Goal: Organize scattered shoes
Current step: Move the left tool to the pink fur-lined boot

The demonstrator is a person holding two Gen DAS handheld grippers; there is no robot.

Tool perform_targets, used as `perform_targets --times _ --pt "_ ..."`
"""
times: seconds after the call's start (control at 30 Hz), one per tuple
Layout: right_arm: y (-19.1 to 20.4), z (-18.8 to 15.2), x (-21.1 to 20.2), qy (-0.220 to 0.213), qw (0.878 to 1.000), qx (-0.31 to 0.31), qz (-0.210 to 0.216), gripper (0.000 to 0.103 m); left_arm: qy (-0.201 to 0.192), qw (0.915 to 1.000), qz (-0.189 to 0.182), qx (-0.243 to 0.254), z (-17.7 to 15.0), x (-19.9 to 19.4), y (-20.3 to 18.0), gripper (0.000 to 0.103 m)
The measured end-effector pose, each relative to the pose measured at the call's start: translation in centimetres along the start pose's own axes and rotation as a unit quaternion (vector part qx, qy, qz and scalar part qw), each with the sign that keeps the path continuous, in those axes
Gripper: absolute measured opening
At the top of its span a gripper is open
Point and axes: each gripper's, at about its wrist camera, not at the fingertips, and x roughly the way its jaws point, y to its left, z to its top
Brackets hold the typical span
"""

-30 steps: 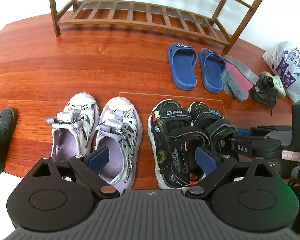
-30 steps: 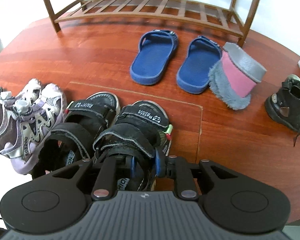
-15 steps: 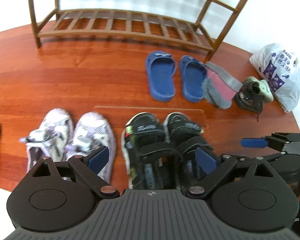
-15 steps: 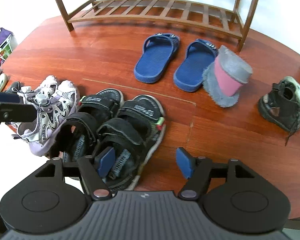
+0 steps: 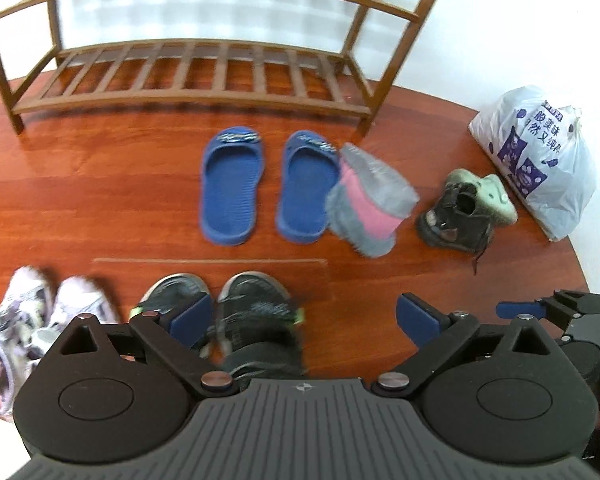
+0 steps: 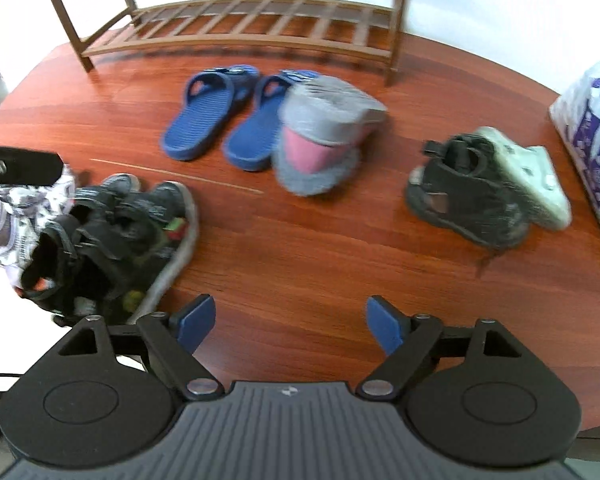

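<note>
Both tongs, the left gripper (image 5: pixel 304 314) and right gripper (image 6: pixel 290 322), gape empty, having just widened. Strappy black sandals (image 6: pixel 112 232) sit paired near the wooden floor's (image 6: pixel 300 248) left edge; ribbed blue slippers (image 6: pixel 224 120) touch a fuzzy grey-pink slipper (image 6: pixel 320 148).

Black strap sandals (image 6: pixel 112 236) are paired side by side near the floor's left front edge, beside lilac-white sandals (image 5: pixel 32 320). Blue slides (image 5: pixel 268 184) are set parallel toward the back edge. A grey-pink slipper (image 6: pixel 320 140) leans against the right slide. A dark shoe (image 6: pixel 464 196) lies rightward, touching a pale green shoe (image 6: pixel 528 172).
</note>
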Motion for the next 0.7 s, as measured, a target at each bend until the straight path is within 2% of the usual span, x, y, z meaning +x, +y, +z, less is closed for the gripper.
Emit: perform_targets --times 0.3,0.7 --pt "-9.1 -0.4 0.6 0.002 0.999 0.029 -0.019 0.088 0.03 0.9993 -0.016 0.017 4.6 4.3 -6.4 0.1" --pt "-16.6 -2.1 0.9 -0.001 0.997 0.073 -0.029 0.088 0.07 0.9973 0.016 0.018 10.0 11.0 -11.2 0.1"
